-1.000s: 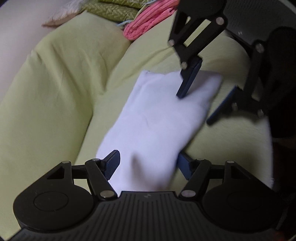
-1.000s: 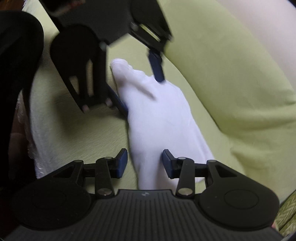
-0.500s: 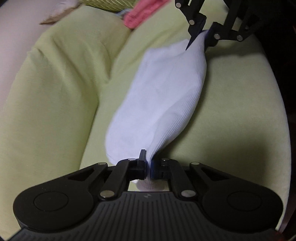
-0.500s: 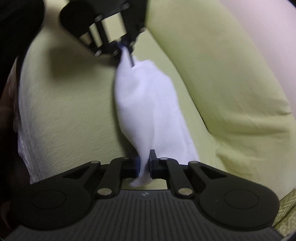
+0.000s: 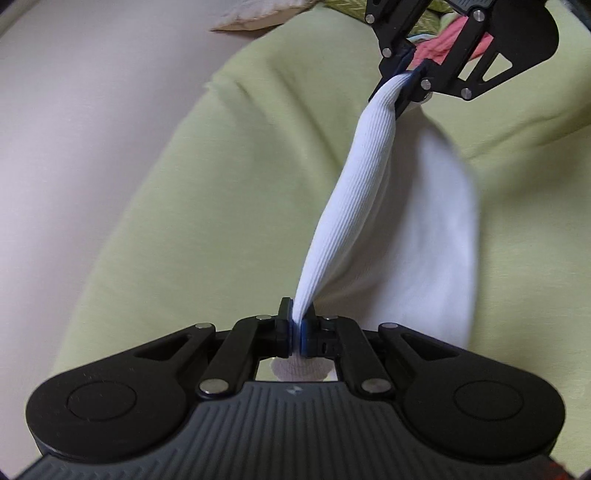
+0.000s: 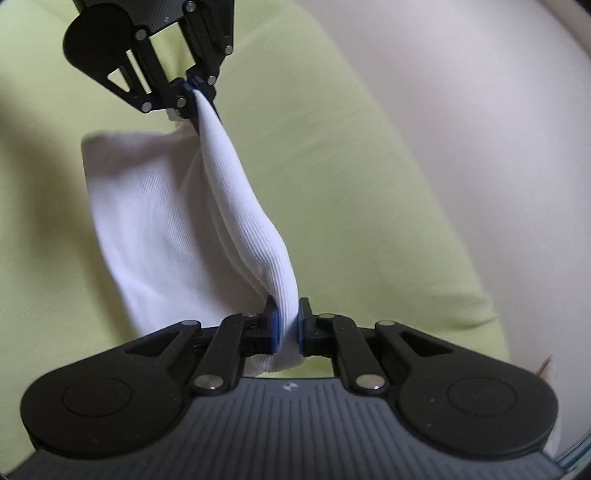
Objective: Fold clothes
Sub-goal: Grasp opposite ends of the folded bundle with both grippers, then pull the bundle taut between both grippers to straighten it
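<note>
A white ribbed garment [image 5: 354, 192] hangs stretched between my two grippers above a light green cushion [image 5: 221, 184]. My left gripper [image 5: 296, 328] is shut on one end of its top edge. My right gripper [image 5: 406, 70] is shut on the other end, at the upper right of the left wrist view. In the right wrist view my right gripper [image 6: 288, 328] pinches the white garment [image 6: 236, 206], and my left gripper [image 6: 194, 86] holds the far end at the upper left. The rest of the cloth droops below the taut edge.
The green cushion [image 6: 351, 177] fills the space below. A pale surface [image 5: 92, 110] lies to its left. Pink cloth [image 5: 439, 44] and a green patterned fabric [image 5: 430, 20] lie behind the right gripper at the top.
Both grippers went from open over the flat garment to shut on its ends. They have since lifted it off the cushion, and it now hangs stretched between them.
</note>
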### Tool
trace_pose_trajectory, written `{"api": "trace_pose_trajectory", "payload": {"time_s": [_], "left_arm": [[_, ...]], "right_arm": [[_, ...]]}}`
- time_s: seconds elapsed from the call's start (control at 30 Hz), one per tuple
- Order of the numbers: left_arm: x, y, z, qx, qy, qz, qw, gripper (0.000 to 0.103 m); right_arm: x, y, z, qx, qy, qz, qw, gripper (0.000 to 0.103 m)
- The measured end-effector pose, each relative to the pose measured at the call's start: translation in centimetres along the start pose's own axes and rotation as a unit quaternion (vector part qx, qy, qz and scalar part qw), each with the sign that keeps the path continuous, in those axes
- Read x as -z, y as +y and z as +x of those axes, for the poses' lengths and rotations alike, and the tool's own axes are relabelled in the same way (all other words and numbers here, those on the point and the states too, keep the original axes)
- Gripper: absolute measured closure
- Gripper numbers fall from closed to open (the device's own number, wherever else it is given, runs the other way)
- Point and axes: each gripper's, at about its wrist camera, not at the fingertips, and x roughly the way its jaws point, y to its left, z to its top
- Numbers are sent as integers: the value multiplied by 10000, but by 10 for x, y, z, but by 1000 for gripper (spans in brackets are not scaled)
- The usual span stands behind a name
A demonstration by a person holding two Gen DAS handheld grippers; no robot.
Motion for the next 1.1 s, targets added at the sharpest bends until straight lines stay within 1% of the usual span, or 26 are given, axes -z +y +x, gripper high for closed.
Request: {"api": "trace_pose_trajectory", "payload": {"time_s": [0.07,0.13,0.2,0.27,0.33,0.43,0.5,0.57,0.73,0.77,0.83,0.87,1.0,1.1], "left_arm": [[5,-10,-8,93,116,4,9999,99],[14,-33,-17,332,288,30,9990,99],[28,-67,-25,693,471,3,9965,99],[42,-101,-30,1065,696,-110,9918,98],[52,-128,-34,1332,869,-214,9870,98],[59,-148,-38,1407,1022,-433,9838,98],[59,-149,-37,1373,1077,-584,9829,97],[57,-147,-34,1344,1114,-621,9827,92],[57,-151,-34,1372,1156,-525,9824,91],[55,-150,-31,1377,1166,-515,9822,91],[33,-137,-26,1373,1174,-512,9822,91],[32,-137,-25,1375,1184,-524,9820,91],[24,-138,-29,1384,1211,-542,9814,91],[26,-140,-41,1383,1222,-519,9814,91]], "right_arm": [[1,8,-5,-41,-103,89,9999,97],[10,31,-14,-237,-108,161,9995,97],[23,64,-22,-564,-2,217,9982,97],[38,99,-29,-943,174,240,9951,97],[52,131,-35,-1335,355,214,9902,97],[62,157,-44,-1570,465,181,9863,96],[64,162,-46,-1571,490,192,9862,95],[61,162,-45,-1571,507,197,9861,95],[65,172,-51,-1608,559,252,9851,95],[60,172,-56,-1603,563,242,9852,95],[57,174,-55,-1582,576,235,9854,95],[55,175,-54,-1571,586,242,9855,95],[51,169,-55,-1552,628,247,9856,94],[49,169,-57,-1558,665,236,9853,94]]}}
